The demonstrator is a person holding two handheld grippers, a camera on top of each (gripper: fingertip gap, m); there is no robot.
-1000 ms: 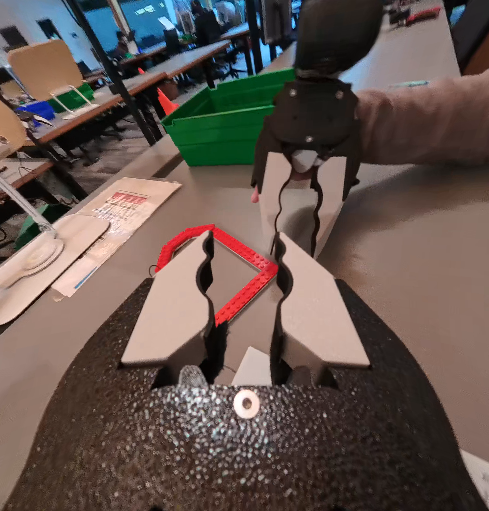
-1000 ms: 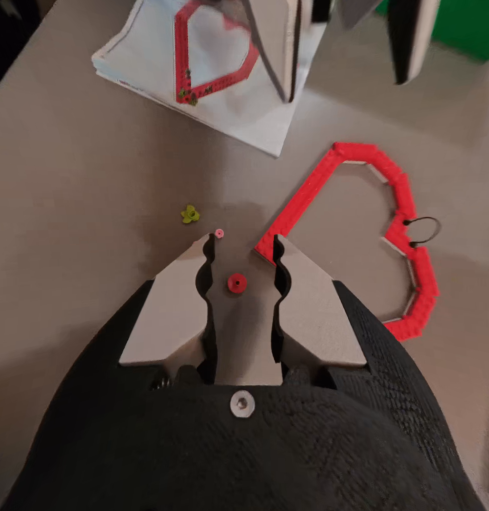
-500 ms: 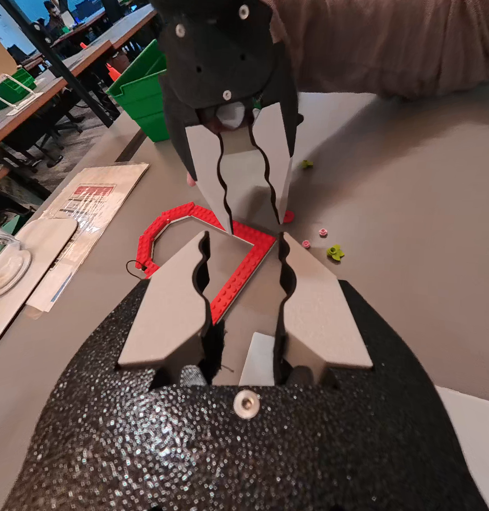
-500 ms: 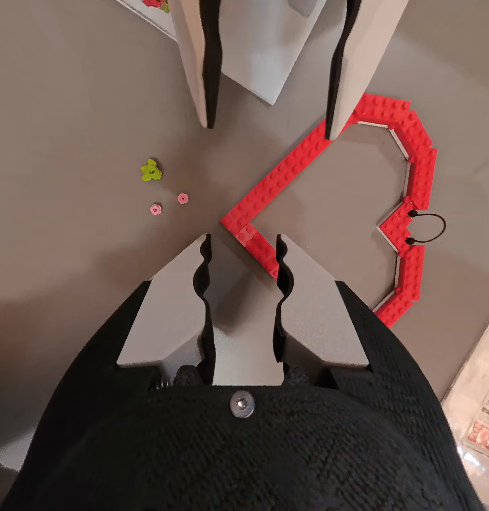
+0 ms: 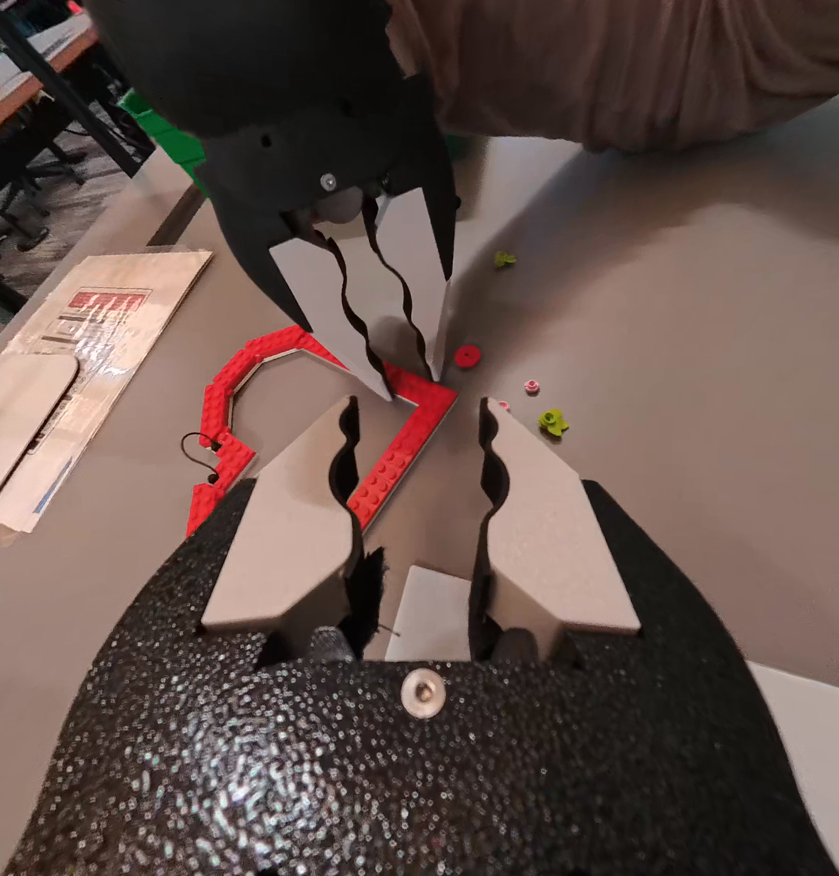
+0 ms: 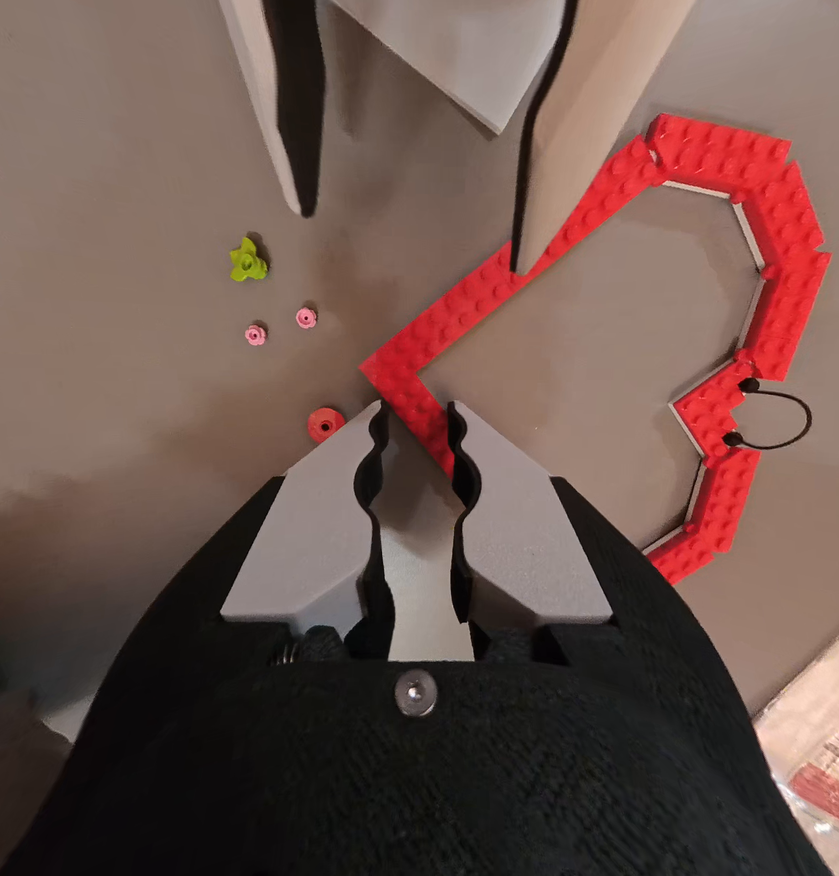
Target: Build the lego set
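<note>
A red lego heart frame (image 5: 394, 460) lies flat on the grey table; it also shows in the right wrist view (image 6: 455, 303). My right gripper (image 6: 416, 405) has its jaws narrowed on the frame's strip just beside the pointed corner, one tip on each edge; it comes down from above in the left wrist view (image 5: 413, 388). My left gripper (image 5: 417, 407) is open and empty, low over the frame, facing the right one; in the right wrist view (image 6: 410, 241) one finger rests on the other strip. A red round piece (image 6: 325, 424) lies beside my right gripper.
Two pink studs (image 6: 306, 317) (image 6: 255, 334) and a lime green piece (image 6: 248, 261) lie loose near the heart's point. A black cord loop (image 6: 797, 422) hangs off the heart's notch. A bagged leaflet (image 5: 109, 308) lies at the left, green bins (image 5: 171, 132) behind. White paper (image 5: 787, 711) lies near me.
My right gripper moved onto the heart's strip by the corner and narrowed its jaws on it. My left gripper came lower and closer to the frame, still open.
</note>
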